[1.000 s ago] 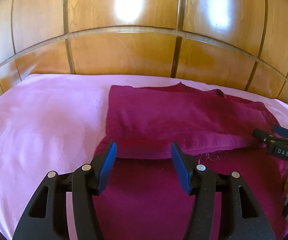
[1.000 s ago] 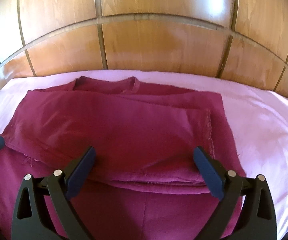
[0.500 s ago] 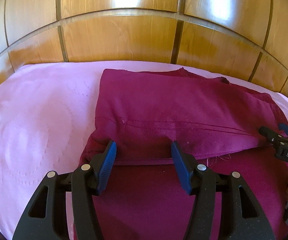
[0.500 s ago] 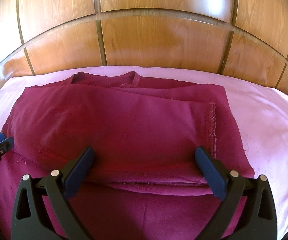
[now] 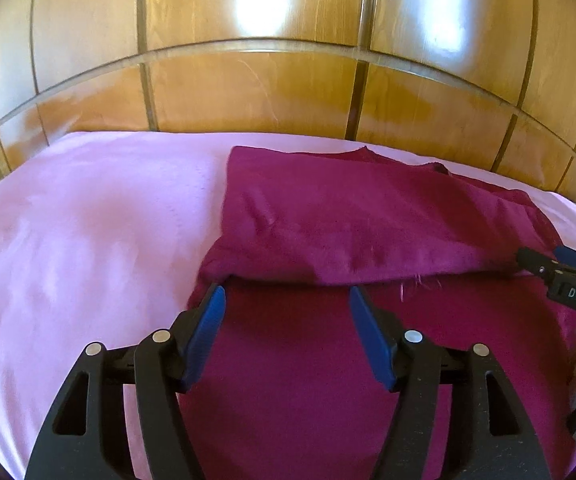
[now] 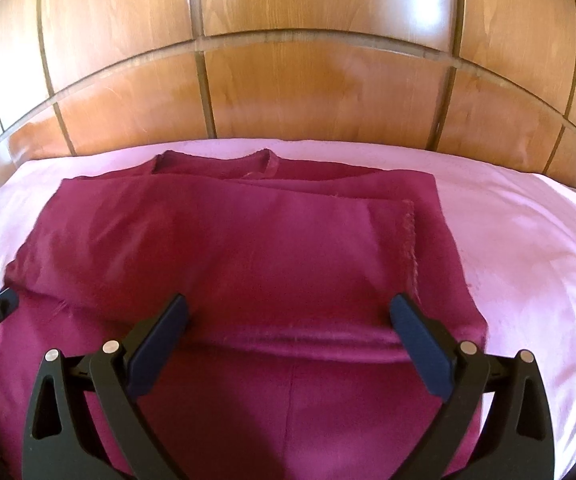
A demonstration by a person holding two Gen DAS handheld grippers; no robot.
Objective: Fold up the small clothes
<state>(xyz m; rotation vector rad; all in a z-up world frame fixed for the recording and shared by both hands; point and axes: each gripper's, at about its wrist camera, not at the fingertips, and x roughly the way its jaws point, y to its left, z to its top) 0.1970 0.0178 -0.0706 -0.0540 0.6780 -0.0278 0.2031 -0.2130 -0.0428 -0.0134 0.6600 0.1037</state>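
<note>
With the garment point(image 6: 248, 248) folded over at the bed's point(image 5: 88, 220) head edge, both grippers, left point(image 5: 284, 308) just widened and right point(image 6: 288, 320), gape empty; grip the fold's near corners evenly next.

Bare pink bedsheet point(image 5: 88, 240) leftward, wooden headboard point(image 5: 256, 92) blocking beyond

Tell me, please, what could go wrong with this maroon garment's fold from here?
The left gripper has just opened wider, nothing pinched, right at the folded edge, so a forward nudge could ruck it. The maroon garment shows a frayed hem that the right gripper, also open, might snag.
</note>
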